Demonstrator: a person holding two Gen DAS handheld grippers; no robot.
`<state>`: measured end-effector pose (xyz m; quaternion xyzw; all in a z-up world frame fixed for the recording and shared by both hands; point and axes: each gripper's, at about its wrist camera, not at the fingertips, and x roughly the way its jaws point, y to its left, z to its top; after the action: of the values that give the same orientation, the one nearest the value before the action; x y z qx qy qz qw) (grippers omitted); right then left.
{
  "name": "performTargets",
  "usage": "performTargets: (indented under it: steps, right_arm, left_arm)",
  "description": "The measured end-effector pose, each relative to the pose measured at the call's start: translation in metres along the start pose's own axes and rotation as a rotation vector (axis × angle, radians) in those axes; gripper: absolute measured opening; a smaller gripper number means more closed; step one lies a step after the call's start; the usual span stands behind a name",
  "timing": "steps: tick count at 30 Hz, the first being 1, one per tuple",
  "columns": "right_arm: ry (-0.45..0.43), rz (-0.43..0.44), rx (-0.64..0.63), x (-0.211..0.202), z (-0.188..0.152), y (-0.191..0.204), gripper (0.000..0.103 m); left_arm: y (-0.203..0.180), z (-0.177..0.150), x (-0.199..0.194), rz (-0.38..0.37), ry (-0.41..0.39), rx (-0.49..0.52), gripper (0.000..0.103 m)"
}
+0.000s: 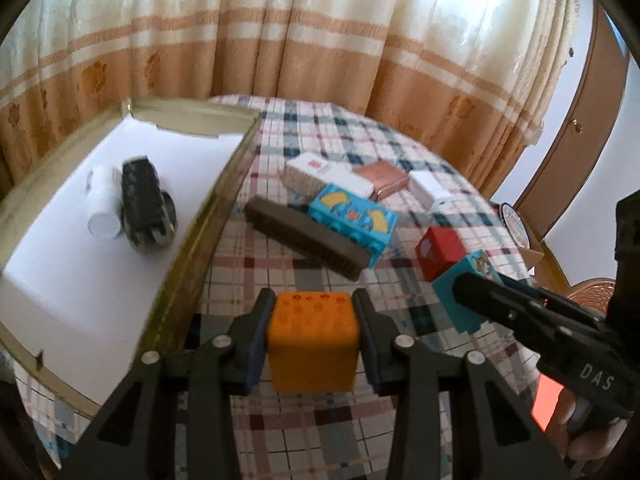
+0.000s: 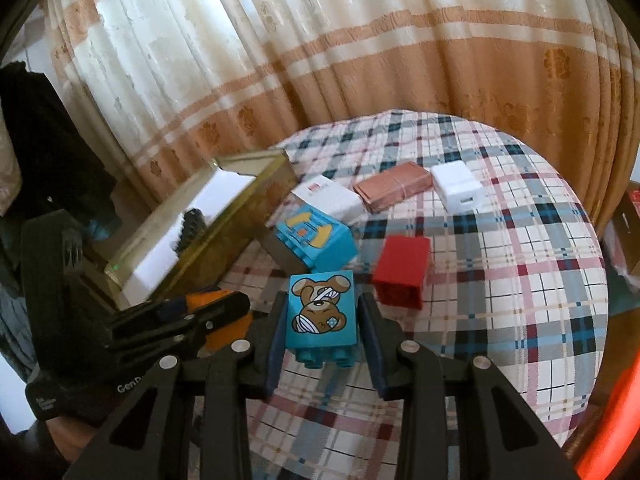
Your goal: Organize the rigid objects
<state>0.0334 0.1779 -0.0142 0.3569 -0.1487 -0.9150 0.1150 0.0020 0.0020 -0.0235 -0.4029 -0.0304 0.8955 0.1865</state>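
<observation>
The orange block (image 1: 312, 344) looks like smooth matt plastic, same as the teal bear block (image 2: 322, 314) (its printed face has a slight sheen). The worktop (image 2: 520, 280) wears a woven plaid cloth — soft, matt. The box (image 1: 60, 240) seems lined in plain white paper with a glossy gold rim. Curtain (image 1: 320, 40) — patterned fabric, faintly lustrous.

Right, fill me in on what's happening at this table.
A person is sorting toys with two tools. The left hand-held gripper grips an orange block beside the open box. The right hand-held gripper grips a blue bear block. A red block lies on the checked tablecloth.
</observation>
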Motion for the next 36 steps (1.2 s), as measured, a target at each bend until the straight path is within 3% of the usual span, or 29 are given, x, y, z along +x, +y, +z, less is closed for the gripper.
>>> performTargets:
  steps: [4,10,15,20,25,36]
  right_arm:
    - [-0.026,0.008,-0.007,-0.007,0.005,0.006,0.037]
    - [-0.047,-0.017,-0.034,-0.011,0.008,0.012,0.037]
    - [-0.025,-0.007,-0.016,-0.004,0.004,0.009,0.037]
    - [-0.009,-0.006,-0.018,-0.001,-0.001,0.007,0.037]
    - [0.006,-0.004,0.002,0.003,-0.005,0.003,0.037]
    - [-0.03,-0.023,-0.012,-0.004,0.002,0.008,0.037]
  left_arm:
    - [-0.005,0.004,-0.013,-0.006,-0.052,0.027,0.039]
    - [0.006,0.004,-0.01,-0.054,-0.025,-0.005,0.039]
    - [-0.004,0.0,-0.011,-0.023,-0.026,0.053,0.039]
    - [-0.011,-0.005,0.004,-0.002,0.04,0.069,0.043]
    - [-0.013,-0.005,0.015,0.021,0.035,0.084,0.042]
    - [-0.001,-0.002,0.0,-0.066,-0.017,0.048,0.039]
